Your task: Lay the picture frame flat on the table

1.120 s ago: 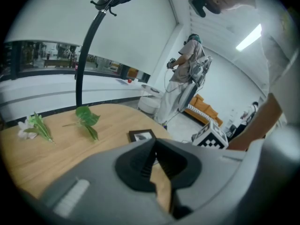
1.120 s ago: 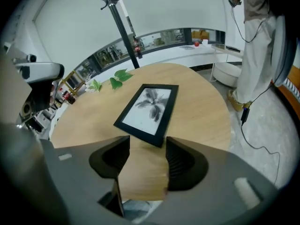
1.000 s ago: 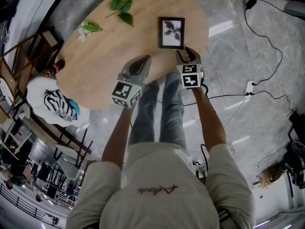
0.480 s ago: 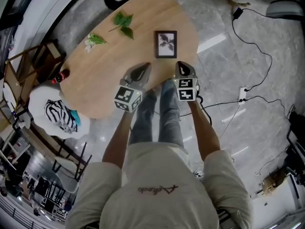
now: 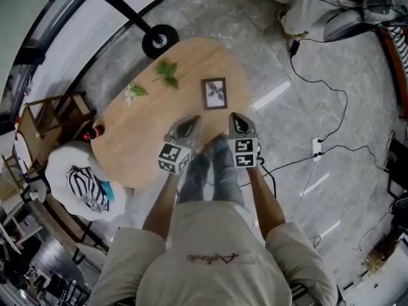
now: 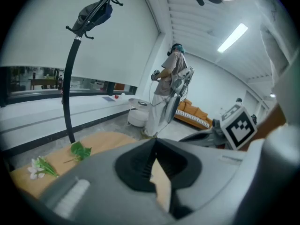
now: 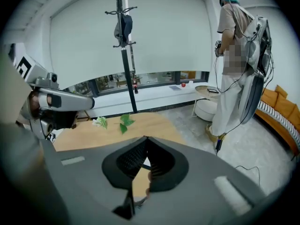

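The black picture frame (image 5: 215,94) with a leaf print lies flat, face up, on the oval wooden table (image 5: 146,145), toward its right end. Both grippers hover side by side over the table's near edge, short of the frame and not touching it. My left gripper (image 5: 191,119) is shut with nothing in it, and so is my right gripper (image 5: 234,116). In the left gripper view the jaws (image 6: 154,140) meet at their tips. In the right gripper view the jaws (image 7: 146,138) are likewise closed and hide the frame.
Green leaves (image 5: 167,72) and a white flower sprig (image 5: 135,92) lie on the table's far side. A red bottle (image 5: 93,132) stands at its left end beside a chair with a zebra cushion (image 5: 83,183). A coat stand base (image 5: 159,41), floor cables (image 5: 331,148) and another person (image 7: 239,64) are nearby.
Both grippers have drawn back from the frame toward the table's near edge, and the view has pulled higher. The right gripper has left the frame's lower corner. The frame stays flat.
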`<state>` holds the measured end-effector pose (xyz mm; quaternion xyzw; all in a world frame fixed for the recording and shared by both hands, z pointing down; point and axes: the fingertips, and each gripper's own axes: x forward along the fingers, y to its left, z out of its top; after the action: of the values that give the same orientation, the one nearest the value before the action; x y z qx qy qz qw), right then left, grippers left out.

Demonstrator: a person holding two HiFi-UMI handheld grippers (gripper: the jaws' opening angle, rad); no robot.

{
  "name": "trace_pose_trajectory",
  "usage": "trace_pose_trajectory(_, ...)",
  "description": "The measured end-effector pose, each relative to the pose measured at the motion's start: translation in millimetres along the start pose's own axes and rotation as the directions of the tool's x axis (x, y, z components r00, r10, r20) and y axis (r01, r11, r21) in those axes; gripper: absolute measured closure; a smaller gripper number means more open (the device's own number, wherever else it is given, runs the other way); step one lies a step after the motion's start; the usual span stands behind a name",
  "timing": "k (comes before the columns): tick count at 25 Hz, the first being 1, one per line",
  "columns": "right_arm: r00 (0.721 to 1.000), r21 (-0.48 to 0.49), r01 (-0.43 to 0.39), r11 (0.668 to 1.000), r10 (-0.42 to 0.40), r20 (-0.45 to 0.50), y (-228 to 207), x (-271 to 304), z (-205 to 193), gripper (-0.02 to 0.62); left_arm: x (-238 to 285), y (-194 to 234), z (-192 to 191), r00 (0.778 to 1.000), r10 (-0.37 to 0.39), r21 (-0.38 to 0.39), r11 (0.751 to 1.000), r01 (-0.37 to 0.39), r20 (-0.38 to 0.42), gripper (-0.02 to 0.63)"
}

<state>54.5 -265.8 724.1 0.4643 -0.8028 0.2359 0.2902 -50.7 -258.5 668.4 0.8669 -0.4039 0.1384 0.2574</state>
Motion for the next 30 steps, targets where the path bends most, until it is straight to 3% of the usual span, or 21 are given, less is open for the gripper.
trace_pose_trajectory(15, 0.976, 0.023, 0.066, 0.998, -0.069, 0.207, 33, -112, 100, 0.591, -65, -49, 105, 0.988, -0.060, 0.137, 0.990, 0.040, 0.143, 0.606)
trace_pose_trajectory(30, 0.925, 0.077, 0.074, 0.994, -0.097, 0.367, 83, -207, 144, 0.591, -134, -103, 177, 0.956, -0.128, 0.291, 0.956, 0.048, 0.263, 0.605)
